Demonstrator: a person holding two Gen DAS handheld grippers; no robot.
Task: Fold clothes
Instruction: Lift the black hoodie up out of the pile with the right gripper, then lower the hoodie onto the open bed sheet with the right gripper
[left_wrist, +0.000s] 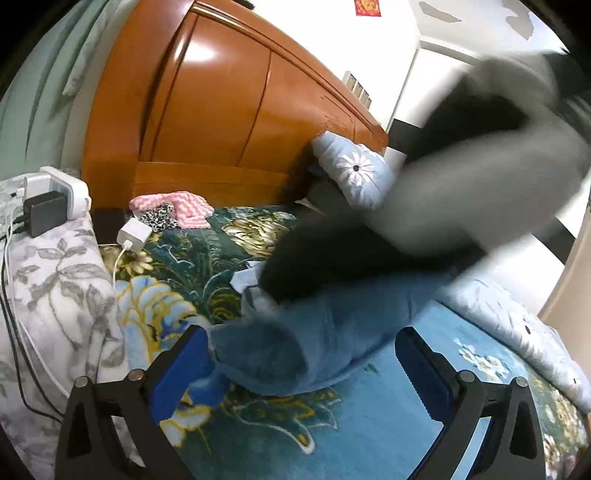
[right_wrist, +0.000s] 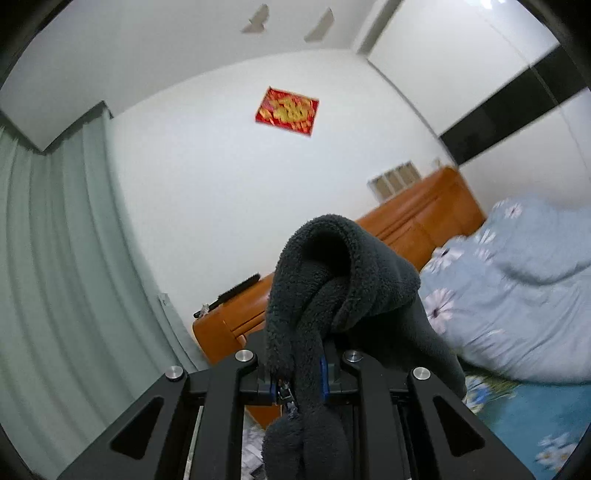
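Fleece garment (right_wrist: 332, 280), dark grey and bunched, is pinched between the nearly closed blue pads of the right gripper (right_wrist: 299, 384); a zipper pull hangs at the left pad, and the cloth rises in a loop in front of the wooden headboard (right_wrist: 417, 221). In the left wrist view the same garment (left_wrist: 424, 206) is a blurred dark streak crossing below the headboard (left_wrist: 221, 110). Left gripper (left_wrist: 301, 365) stands with jaws wide apart, pads pressing on nothing, with a blue garment (left_wrist: 314, 332) lying between them on the floral blanket (left_wrist: 184, 266). Pale blue flowered pillow (left_wrist: 354, 173) leans against the headboard; white charger (left_wrist: 133, 233) lies nearer its left end.
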